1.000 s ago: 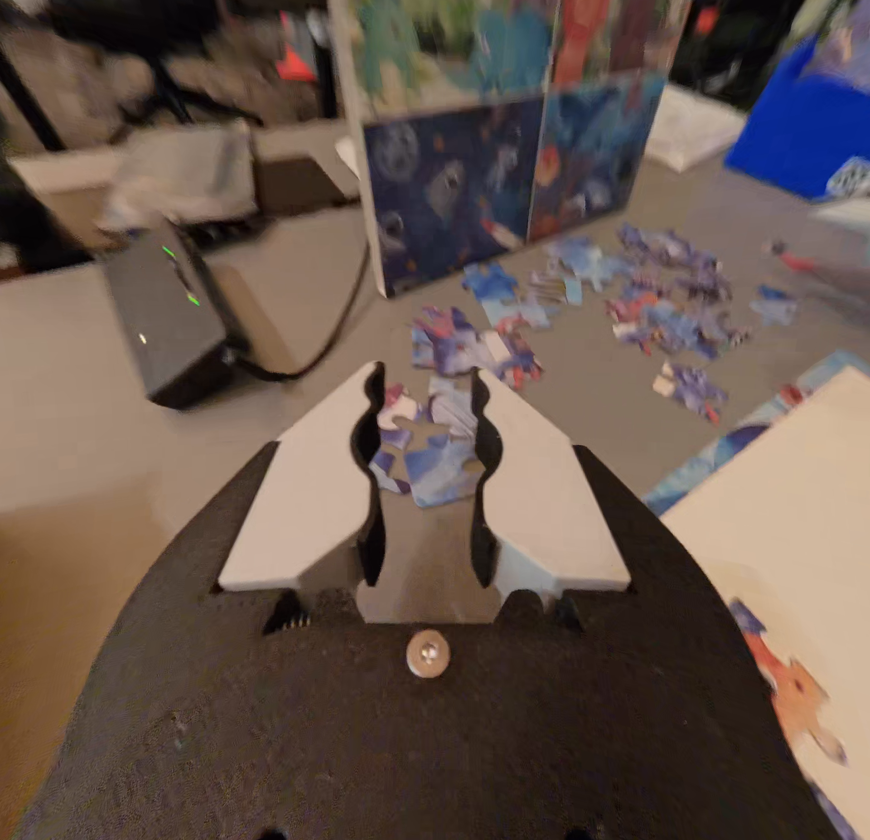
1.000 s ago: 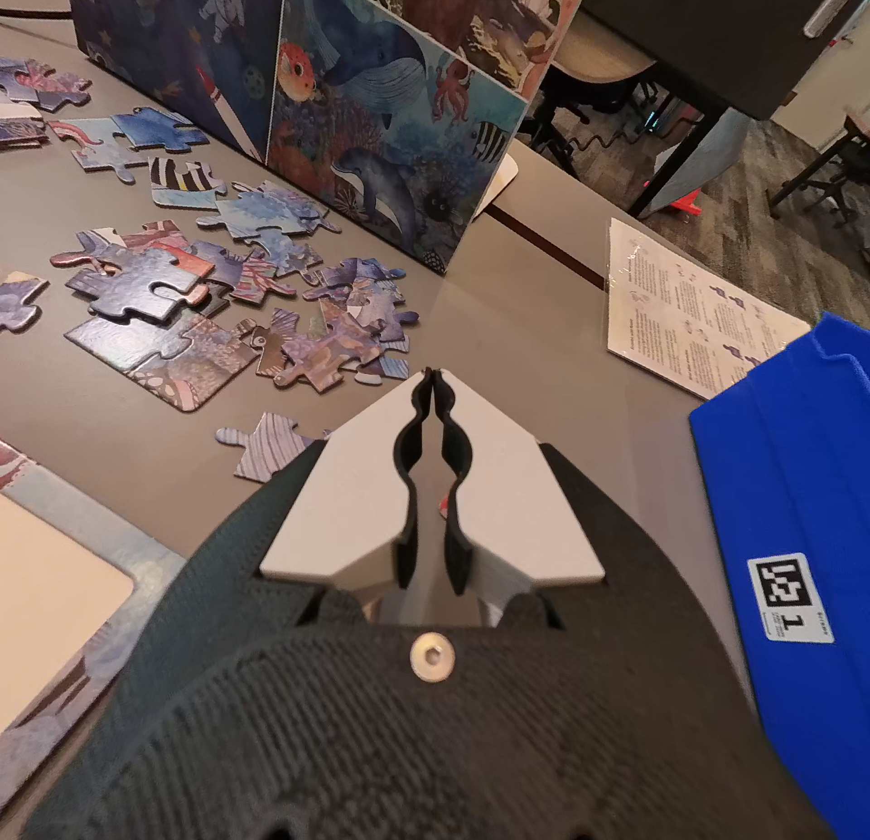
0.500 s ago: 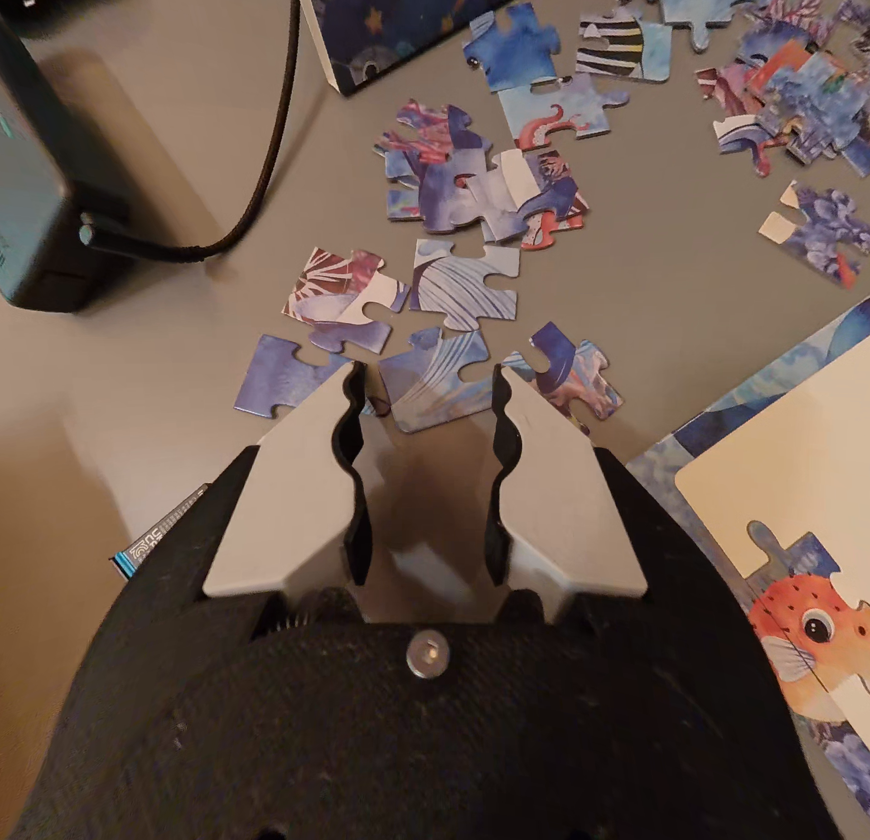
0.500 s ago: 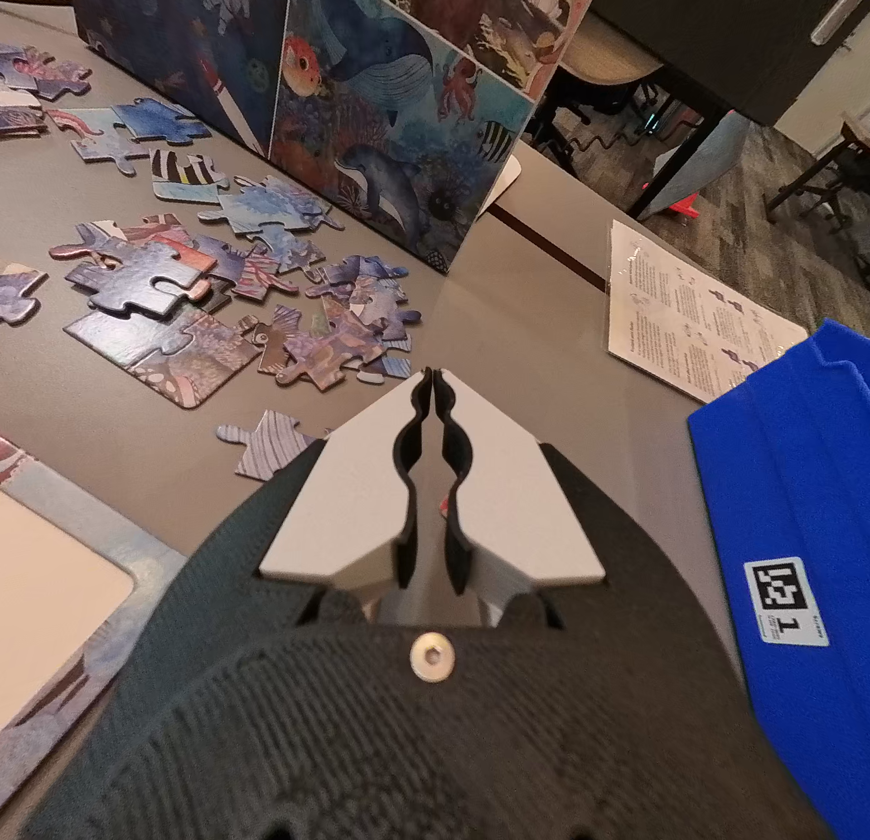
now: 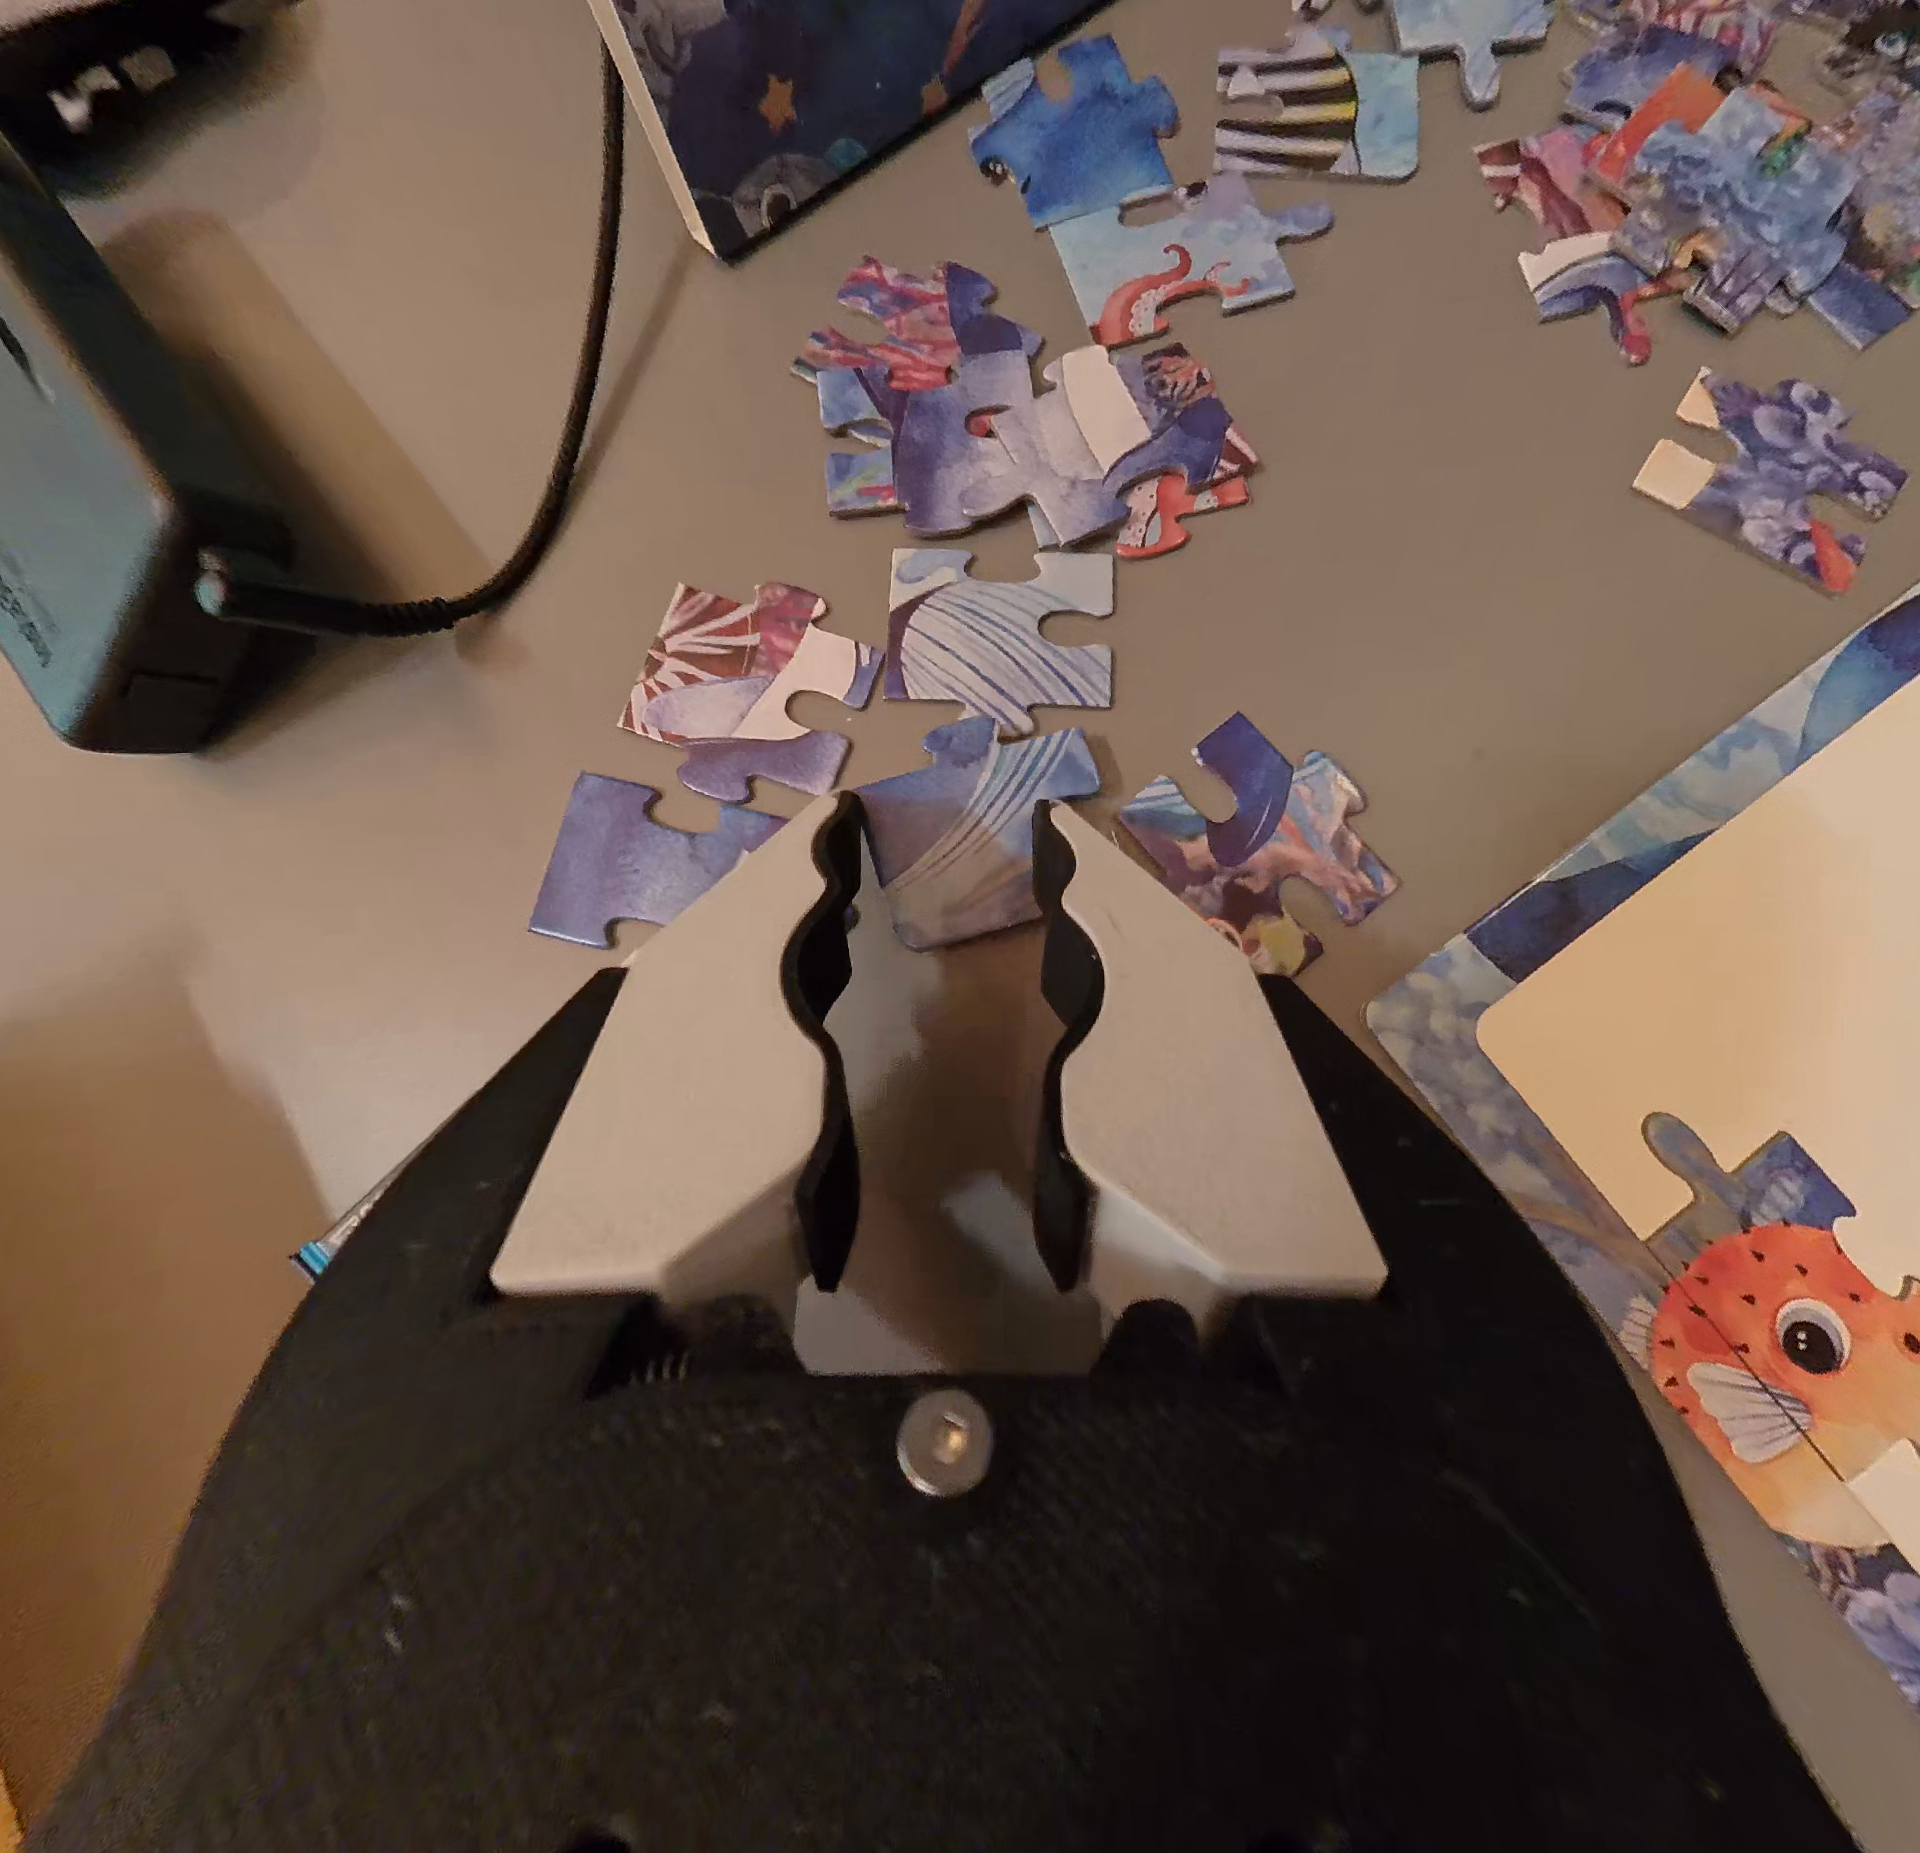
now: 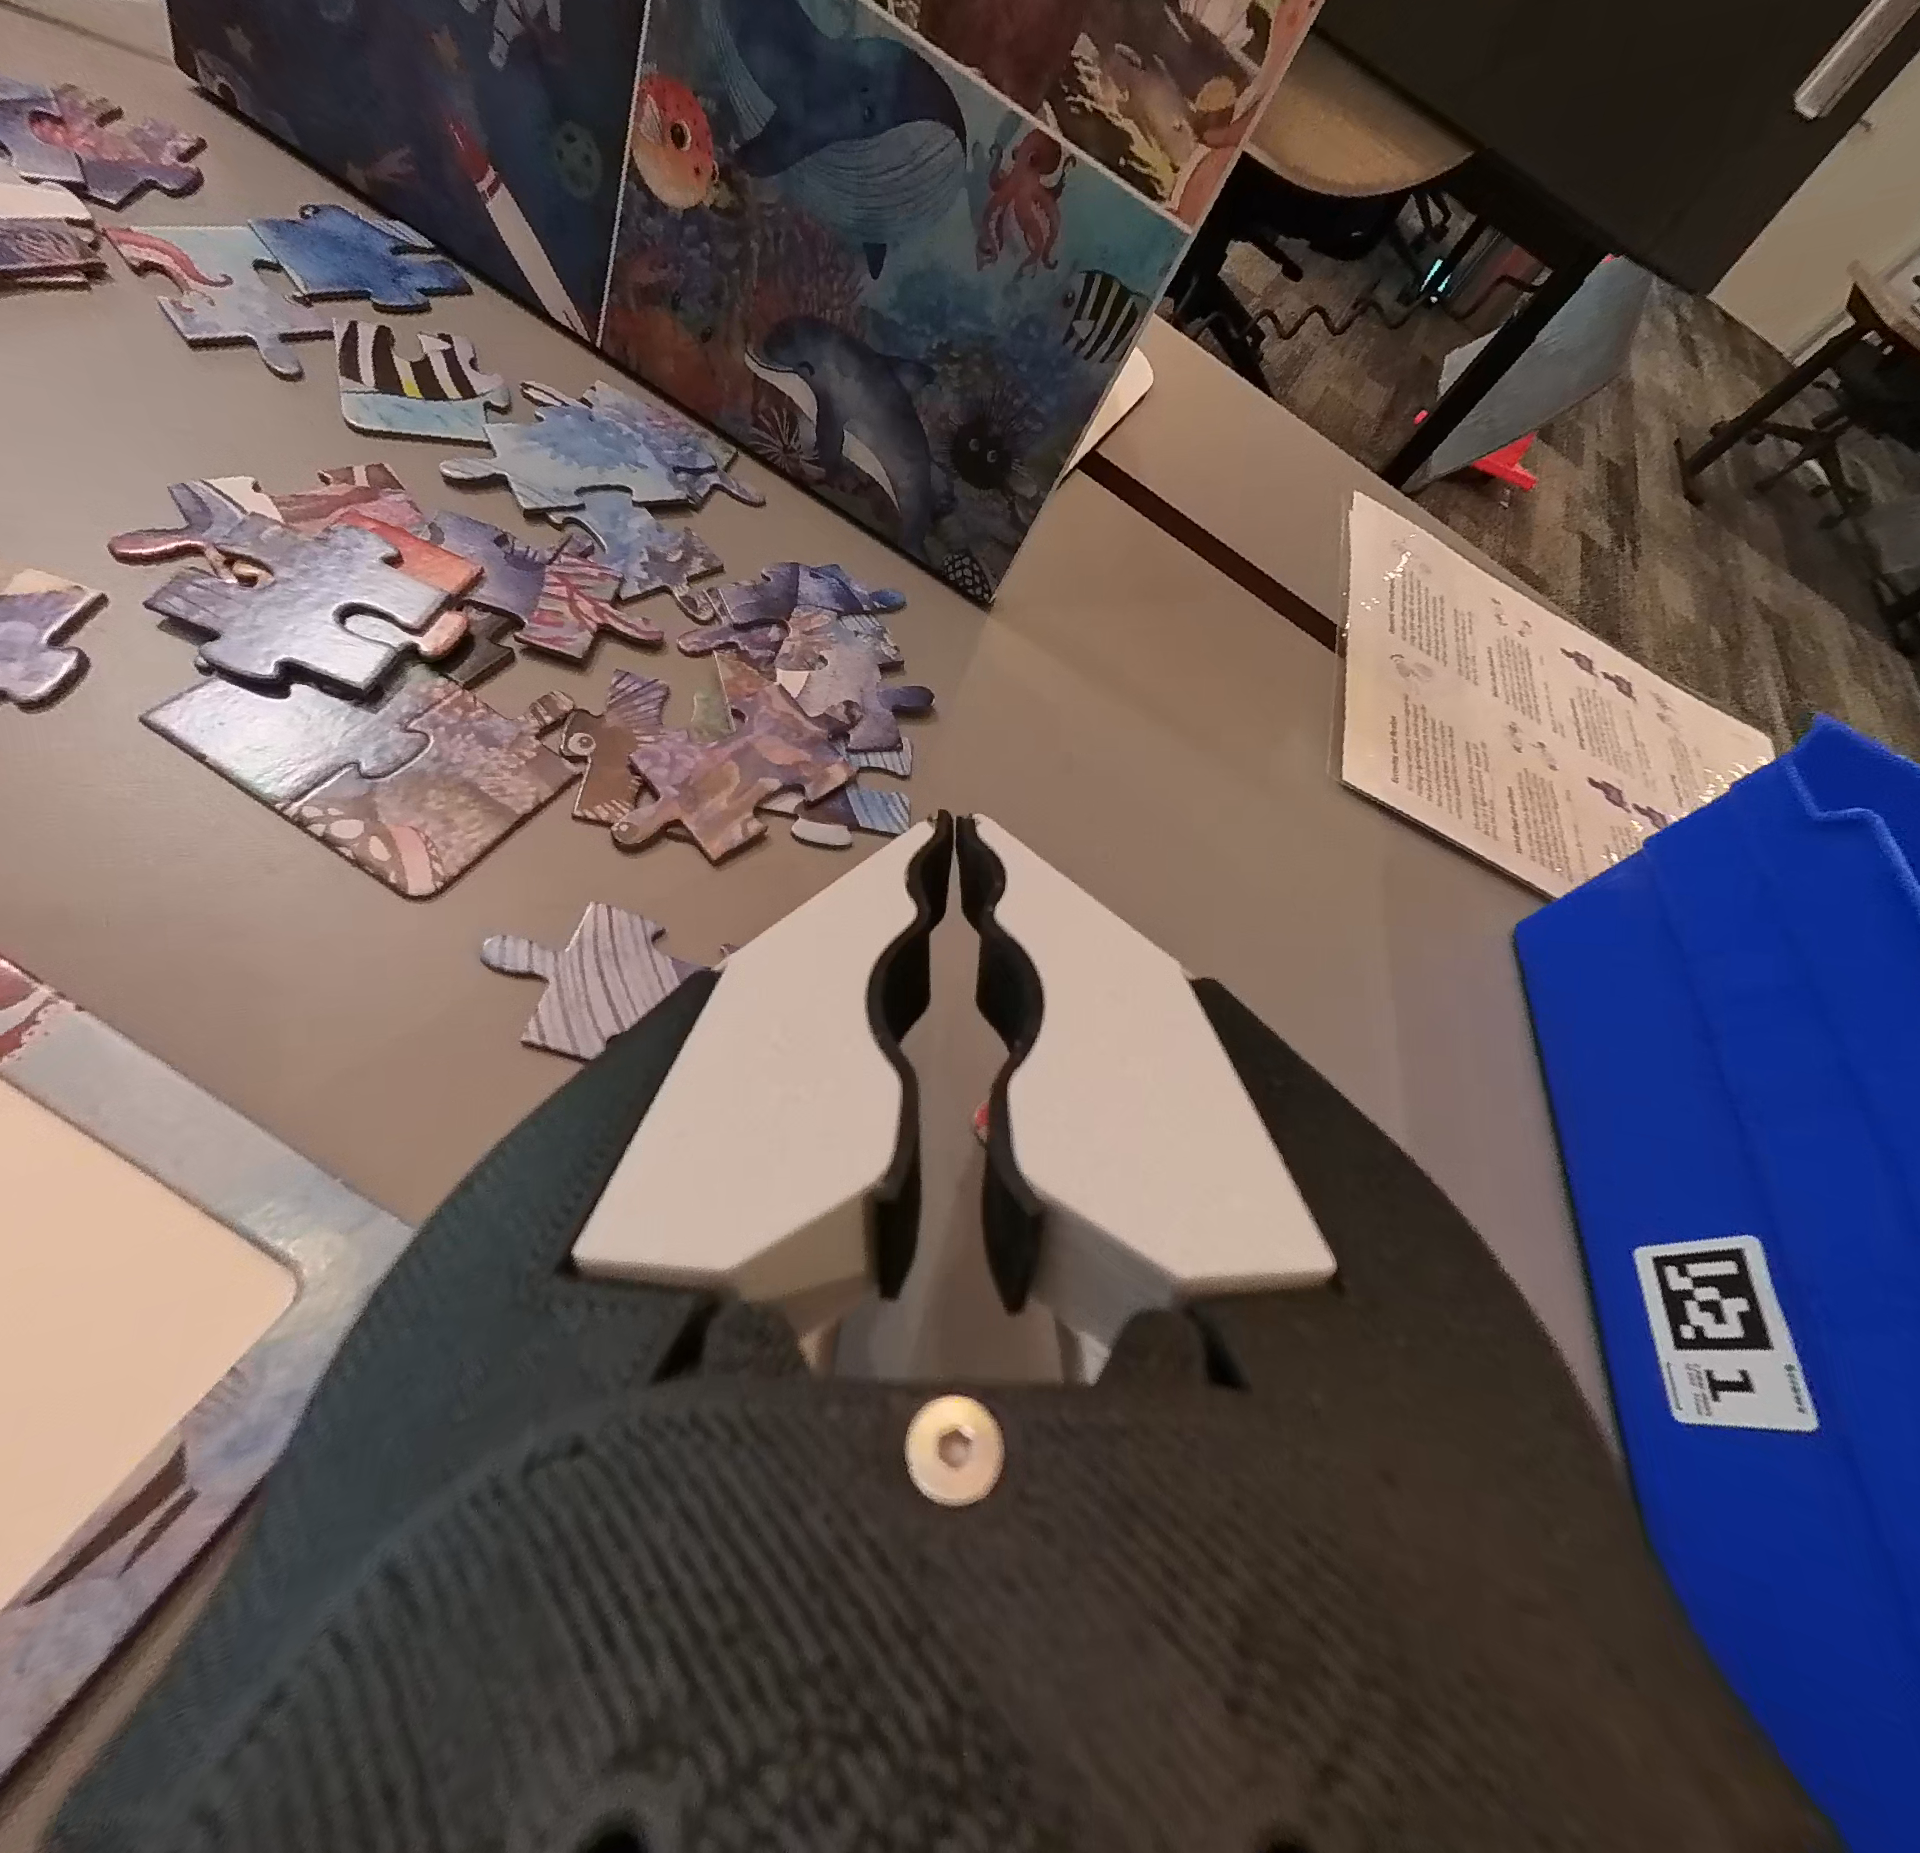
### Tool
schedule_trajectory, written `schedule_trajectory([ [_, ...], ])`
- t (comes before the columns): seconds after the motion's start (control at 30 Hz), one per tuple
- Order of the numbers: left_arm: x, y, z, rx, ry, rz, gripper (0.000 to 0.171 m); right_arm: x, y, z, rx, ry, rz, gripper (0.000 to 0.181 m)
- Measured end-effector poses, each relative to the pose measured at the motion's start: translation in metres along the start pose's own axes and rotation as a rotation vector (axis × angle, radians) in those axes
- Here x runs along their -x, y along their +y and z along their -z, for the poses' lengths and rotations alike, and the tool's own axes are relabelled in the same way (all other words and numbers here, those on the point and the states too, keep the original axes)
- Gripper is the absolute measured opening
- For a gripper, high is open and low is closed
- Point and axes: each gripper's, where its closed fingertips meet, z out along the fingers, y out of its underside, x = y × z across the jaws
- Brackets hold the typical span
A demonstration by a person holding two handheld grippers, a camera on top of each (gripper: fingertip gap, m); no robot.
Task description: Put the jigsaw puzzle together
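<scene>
Loose jigsaw pieces lie scattered on the grey table. My left gripper (image 5: 945, 827) is open, its fingertips on either side of a blue piece with white stripes (image 5: 966, 847); the jaws do not grip it. The puzzle tray (image 5: 1662, 930) with a blue border and cream inside lies to the right, with an orange pufferfish section (image 5: 1787, 1377) placed in it. My right gripper (image 6: 954, 824) is shut and empty above the table, near a pale striped piece (image 6: 592, 982) and a heap of pieces (image 6: 748, 733). The tray corner (image 6: 312, 1242) shows at the left.
The puzzle box (image 6: 883, 276) stands upright behind the pieces. A dark device (image 5: 94, 515) with a black cable (image 5: 582, 349) sits at the left. A blue bin (image 6: 1756, 1128) and a printed sheet (image 6: 1527, 702) lie to the right. Tip to tip, the grippers are about 35 centimetres apart. From my right tips it is roughly 8 centimetres to the pale striped piece (image 6: 592, 982); from my left, 30 centimetres. My left gripper's tips are some 15 centimetres from the orange pufferfish section (image 5: 1787, 1377).
My left gripper tilted down from the far box to the table, moved onto the striped blue piece, and its jaws narrowed slightly. My right gripper stayed shut and barely moved.
</scene>
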Motion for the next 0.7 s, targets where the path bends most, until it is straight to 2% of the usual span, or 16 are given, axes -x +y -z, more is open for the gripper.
schedule_trajectory([
  [0.13, -0.003, -0.019, 0.010, -0.109, 0.005, -0.033, 0.030, 0.001, -0.001, 0.001, -0.004, -0.001, 0.004, 0.000],
  [0.33, -0.028, -0.044, 0.025, -0.259, 0.057, -0.176, 0.030, 0.004, -0.002, 0.000, -0.003, -0.005, 0.018, 0.000],
  [0.47, -0.058, -0.051, 0.035, -0.335, 0.178, -0.282, 0.030, 0.005, -0.003, 0.000, -0.005, -0.010, 0.018, 0.000],
  [0.57, -0.087, -0.043, 0.038, -0.329, 0.300, -0.383, 0.030, 0.007, -0.003, 0.000, -0.004, -0.013, 0.024, 0.000],
  [0.7, -0.105, -0.023, 0.034, -0.251, 0.394, -0.479, 0.030, 0.008, -0.004, 0.000, -0.005, -0.014, 0.031, 0.000],
])
